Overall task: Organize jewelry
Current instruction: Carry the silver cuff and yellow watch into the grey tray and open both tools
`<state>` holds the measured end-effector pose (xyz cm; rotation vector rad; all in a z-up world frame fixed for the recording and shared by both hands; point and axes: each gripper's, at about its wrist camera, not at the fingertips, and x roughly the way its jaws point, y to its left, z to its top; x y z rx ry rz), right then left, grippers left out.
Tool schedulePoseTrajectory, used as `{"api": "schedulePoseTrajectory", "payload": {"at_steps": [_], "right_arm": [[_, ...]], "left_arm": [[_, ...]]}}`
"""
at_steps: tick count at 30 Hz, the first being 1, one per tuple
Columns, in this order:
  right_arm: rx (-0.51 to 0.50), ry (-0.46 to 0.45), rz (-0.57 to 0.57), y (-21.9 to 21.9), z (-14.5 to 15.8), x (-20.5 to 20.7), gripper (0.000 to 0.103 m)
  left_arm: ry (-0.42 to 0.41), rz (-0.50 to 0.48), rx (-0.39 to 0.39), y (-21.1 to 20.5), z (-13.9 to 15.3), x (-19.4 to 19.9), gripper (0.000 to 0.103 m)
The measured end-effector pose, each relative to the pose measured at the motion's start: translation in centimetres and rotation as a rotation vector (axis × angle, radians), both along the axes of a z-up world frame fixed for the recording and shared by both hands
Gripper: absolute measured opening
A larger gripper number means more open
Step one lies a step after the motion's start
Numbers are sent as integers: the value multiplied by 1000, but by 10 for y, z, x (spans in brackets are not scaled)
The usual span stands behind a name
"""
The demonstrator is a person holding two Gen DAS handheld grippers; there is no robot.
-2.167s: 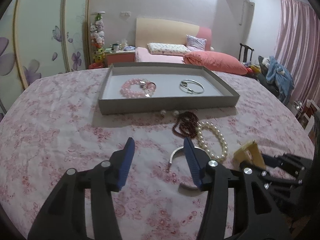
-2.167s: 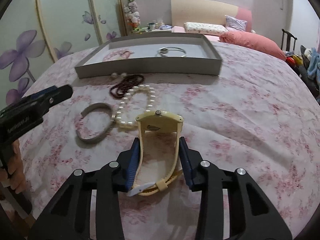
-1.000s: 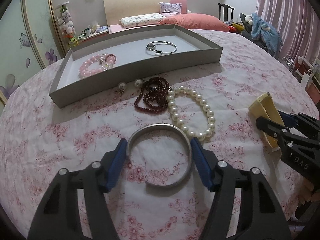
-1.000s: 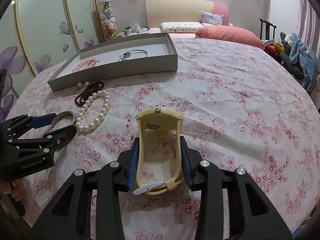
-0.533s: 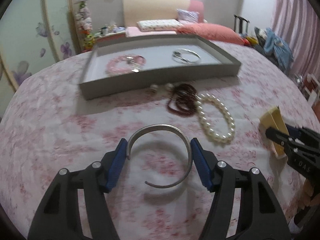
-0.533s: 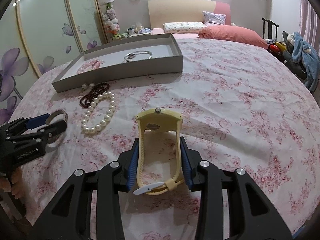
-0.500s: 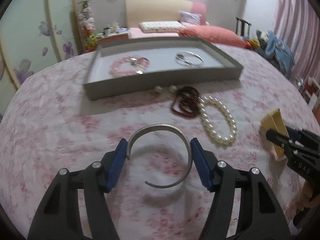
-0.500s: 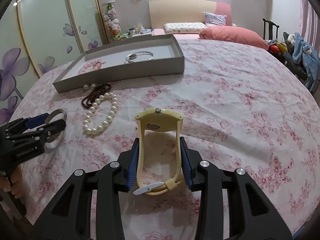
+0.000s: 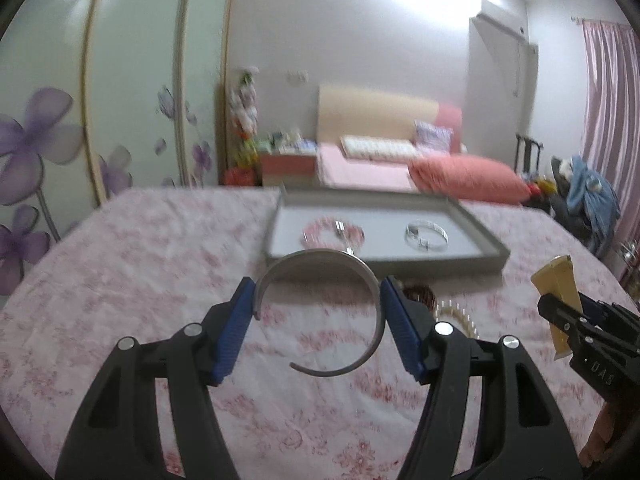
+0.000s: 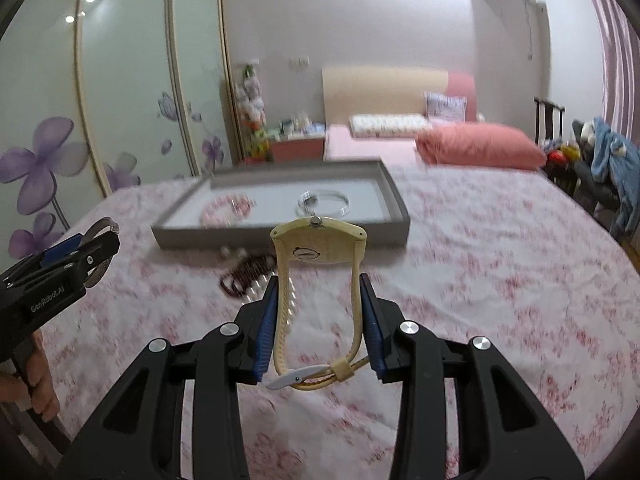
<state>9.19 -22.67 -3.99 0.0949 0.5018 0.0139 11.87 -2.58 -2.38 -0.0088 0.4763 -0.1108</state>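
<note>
My left gripper (image 9: 318,304) is shut on an open silver bangle (image 9: 320,258), held above the flowered cloth. The right gripper (image 10: 319,300) is shut on a cream wristwatch (image 10: 318,240), its strap between the blue pads. Ahead lies the grey tray (image 9: 486,240) (image 10: 280,238) with a pink bead bracelet (image 9: 320,228) (image 10: 228,210) and a thin silver bangle (image 9: 426,234) (image 10: 324,200) inside. In front of the tray rest a dark red bead bracelet (image 10: 246,274) (image 9: 418,294) and a white pearl bracelet (image 9: 456,314), half hidden behind the grippers. The left gripper (image 10: 86,252) shows at the right wrist view's left edge.
The round table wears a pink flowered cloth (image 9: 140,260). Two small pearl earrings (image 10: 226,251) lie by the tray's front wall. Behind stand a bed with a pink pillow (image 9: 468,178), a flowered wardrobe (image 9: 60,120) and a chair with clothes (image 10: 600,160). A hand (image 10: 38,380) holds the left gripper's handle.
Both grippers have risen off the cloth with their pieces, the bangle and the watch, and now point more toward the tray. Neither grip has changed.
</note>
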Motion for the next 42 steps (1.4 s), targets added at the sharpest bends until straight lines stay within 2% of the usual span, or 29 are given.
{"api": "schedulePoseTrajectory", "payload": {"at_steps": [7, 13, 29, 42], "right_arm": [[-18, -137, 1, 9, 15, -11, 39], [-32, -214, -7, 13, 22, -15, 39], [-55, -278, -37, 11, 29, -13, 39], [-85, -340, -50, 12, 42, -5, 39]], "left_arm": [[-178, 62, 39, -3, 24, -27, 63], [-244, 83, 54, -10, 31, -39, 63], [-249, 89, 53, -11, 30, -41, 63], [-246, 88, 61, -12, 38, -24, 63]]}}
